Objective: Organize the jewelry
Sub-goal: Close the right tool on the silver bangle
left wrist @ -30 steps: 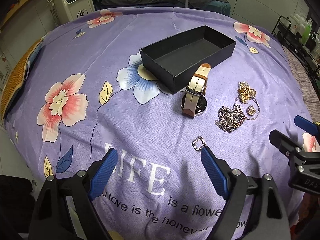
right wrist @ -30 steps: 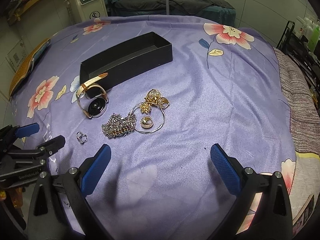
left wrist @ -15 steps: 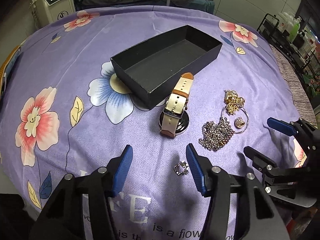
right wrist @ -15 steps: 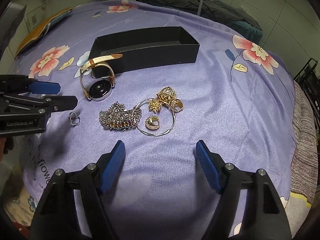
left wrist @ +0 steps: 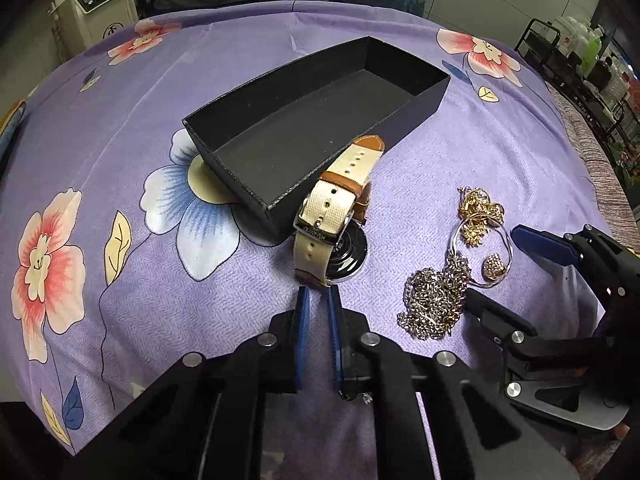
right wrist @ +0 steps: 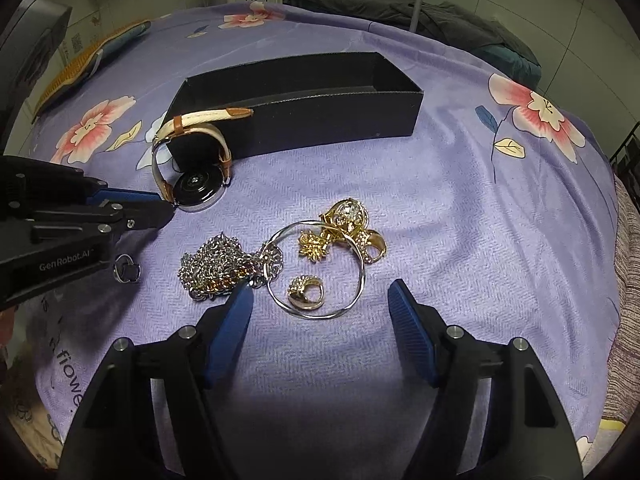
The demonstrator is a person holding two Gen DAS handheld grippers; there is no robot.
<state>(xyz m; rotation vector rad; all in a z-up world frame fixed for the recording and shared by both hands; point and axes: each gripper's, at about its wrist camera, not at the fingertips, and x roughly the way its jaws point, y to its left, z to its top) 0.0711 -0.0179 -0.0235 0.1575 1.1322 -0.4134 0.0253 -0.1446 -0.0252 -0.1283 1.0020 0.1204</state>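
Note:
An open black box point(left wrist: 316, 120) lies on the purple flowered bedspread. A watch with a cream strap point(left wrist: 332, 216) leans on the box's near wall. My left gripper point(left wrist: 318, 300) is nearly shut with nothing between its pads, tips just short of the watch; it also shows in the right wrist view point(right wrist: 160, 210). A small silver ring point(right wrist: 127, 268) lies beside and under it. A silver chain point(right wrist: 216, 264), a silver hoop point(right wrist: 316, 268) and gold pieces point(right wrist: 344, 228) lie ahead of my open right gripper point(right wrist: 320, 304).
The black box also shows in the right wrist view point(right wrist: 296, 96). A white machine point(left wrist: 96, 4) and dark bedding stand beyond the bed. A rack with bottles point(left wrist: 580, 52) is at the far right. A woven cushion point(right wrist: 76, 68) lies at the left edge.
My left gripper has closed from wide open to nearly shut and moved forward past the small ring to the watch. My right gripper has moved forward toward the chain and hoop, narrowing a little.

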